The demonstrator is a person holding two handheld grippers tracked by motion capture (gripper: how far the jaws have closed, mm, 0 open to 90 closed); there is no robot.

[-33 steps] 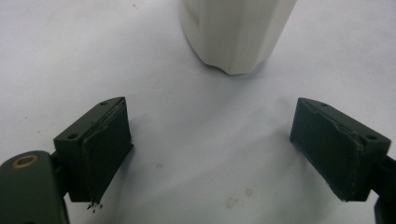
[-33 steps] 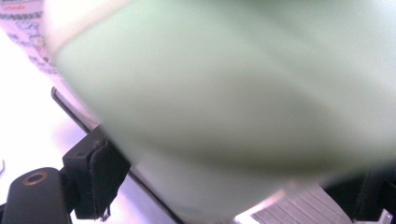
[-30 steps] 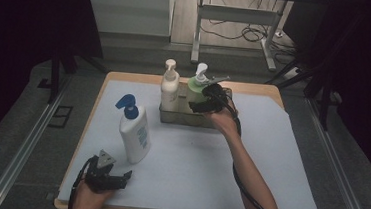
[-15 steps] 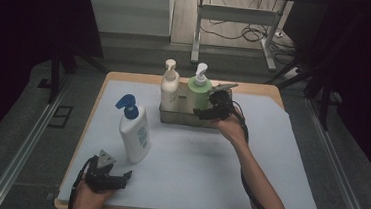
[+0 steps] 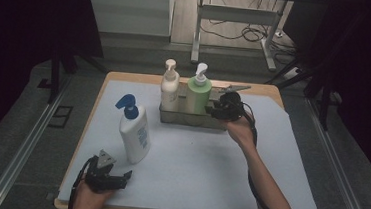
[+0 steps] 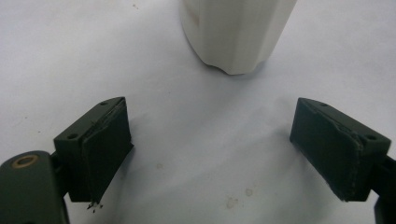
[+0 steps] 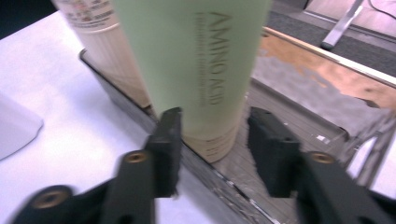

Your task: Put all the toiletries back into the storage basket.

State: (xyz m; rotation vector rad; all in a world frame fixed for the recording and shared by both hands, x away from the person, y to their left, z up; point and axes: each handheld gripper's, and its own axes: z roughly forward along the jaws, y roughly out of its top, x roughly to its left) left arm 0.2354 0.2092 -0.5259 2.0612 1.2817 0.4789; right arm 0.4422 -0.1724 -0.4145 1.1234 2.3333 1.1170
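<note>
White btl w/ blue pump point(image 5: 134, 130) upright; cream btl point(image 5: 169, 88) in tray.

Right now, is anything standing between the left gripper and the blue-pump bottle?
Nothing visible does. The left gripper sits open on the white table cover, and the blue-pump bottle stands straight ahead of its jaws with bare cover between them.

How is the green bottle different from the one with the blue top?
The green bottle stands in the metal tray; the blue-topped bottle stands on the white table cover. The green one has a white pump, the other a blue one. Both stand upright.
</note>
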